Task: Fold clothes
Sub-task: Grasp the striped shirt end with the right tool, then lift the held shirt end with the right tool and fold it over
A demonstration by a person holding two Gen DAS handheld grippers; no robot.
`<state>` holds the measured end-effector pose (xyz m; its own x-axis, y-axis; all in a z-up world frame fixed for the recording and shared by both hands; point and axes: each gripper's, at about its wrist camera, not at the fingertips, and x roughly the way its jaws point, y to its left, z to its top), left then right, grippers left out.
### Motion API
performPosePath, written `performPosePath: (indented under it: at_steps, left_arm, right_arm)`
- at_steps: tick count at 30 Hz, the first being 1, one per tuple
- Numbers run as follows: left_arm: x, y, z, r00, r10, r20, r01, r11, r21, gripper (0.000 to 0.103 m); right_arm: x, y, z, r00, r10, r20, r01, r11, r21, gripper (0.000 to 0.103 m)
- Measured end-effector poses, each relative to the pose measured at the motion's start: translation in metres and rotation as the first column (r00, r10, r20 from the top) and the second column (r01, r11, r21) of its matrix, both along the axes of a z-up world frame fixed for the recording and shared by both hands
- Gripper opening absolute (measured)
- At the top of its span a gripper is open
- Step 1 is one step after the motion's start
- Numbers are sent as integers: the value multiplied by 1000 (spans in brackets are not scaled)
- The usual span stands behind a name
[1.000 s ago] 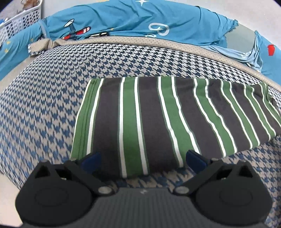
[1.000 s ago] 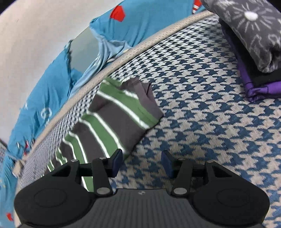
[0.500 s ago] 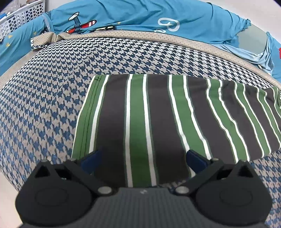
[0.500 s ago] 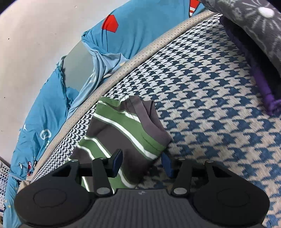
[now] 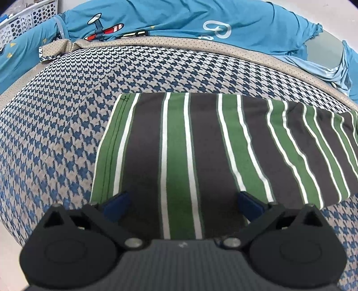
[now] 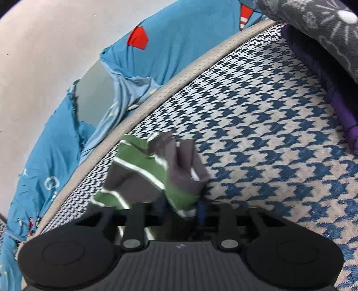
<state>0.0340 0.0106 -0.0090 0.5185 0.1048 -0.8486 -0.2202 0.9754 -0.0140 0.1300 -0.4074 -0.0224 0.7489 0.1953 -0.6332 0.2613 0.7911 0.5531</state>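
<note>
Right wrist view: right gripper [image 6: 181,207] closing on bunched end of striped garment [image 6: 154,170], cloth between jaws. Left gripper [image 5: 182,201] spread wide over garment's near edge on houndstooth cover [image 5: 56,125]. Likely soft, light, limp; best pinched at corners.

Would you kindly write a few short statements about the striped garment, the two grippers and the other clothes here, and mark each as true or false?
1. The striped garment lies on a houndstooth cover. True.
2. The left gripper is clamped on the garment. False: its jaws stand wide apart over the garment.
3. The right gripper is closing with a bunched corner of the striped garment between its jaws. True.
4. The blue printed cloth is spread on top of the striped garment. False: it lies beyond the cover's beige edge.
5. A folded pile sits at the far right in the right wrist view. True.
</note>
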Motion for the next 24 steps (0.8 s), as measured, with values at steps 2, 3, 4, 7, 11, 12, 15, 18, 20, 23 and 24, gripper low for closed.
performPosePath:
  at_steps: [2, 3, 4, 7, 11, 12, 15, 18, 20, 23, 24]
  left_arm:
    - [0, 0, -1, 1000, -1, -2, 1, 1000, -1, 103]
    - [0, 0, -1, 1000, -3, -2, 3, 1000, 0, 103]
    - [0, 0, 0, 1000, -5, -2, 5, 1000, 1, 103]
    - [-1, 3, 0, 1000, 1, 2, -1, 1000, 5, 103]
    - [-4, 8, 0, 1000, 16, 3, -16, 1000, -2, 103]
    - [-4, 8, -1, 1000, 17, 4, -17, 1000, -1, 103]
    - [-4, 10, -1, 1000, 20, 5, -20, 1000, 2, 103]
    - [-3, 13, -1, 1000, 24, 7, -24, 1000, 4, 103]
    - [-3, 14, -1, 1000, 28, 8, -28, 1000, 3, 103]
    - [-2, 17, 0, 999, 34, 11, -34, 999, -3, 103]
    - [-2, 18, 1, 999, 36, 13, -36, 999, -5, 103]
  right_arm:
    - [2, 0, 0, 1000, -1, 5, 1, 1000, 6, 14]
    - [2, 0, 0, 1000, -1, 6, 1, 1000, 6, 13]
    - [2, 0, 1, 1000, -1, 8, 1, 1000, 4, 12]
    - [0, 6, 8, 999, 15, 34, -14, 1000, -22, 9]
    - [-5, 21, 25, 992, 69, 102, -61, 995, -75, 9]
    - [-6, 27, 29, 989, 86, 120, -76, 993, -91, 9]
    - [-9, 44, 41, 974, 150, 169, -127, 982, -137, 9]
    - [-12, 65, 50, 953, 218, 209, -181, 967, -180, 9]
    - [-15, 77, 54, 937, 264, 230, -216, 953, -211, 9]
    - [-22, 99, 61, 901, 348, 261, -282, 924, -259, 9]
    - [-24, 106, 62, 888, 375, 267, -302, 912, -276, 9]
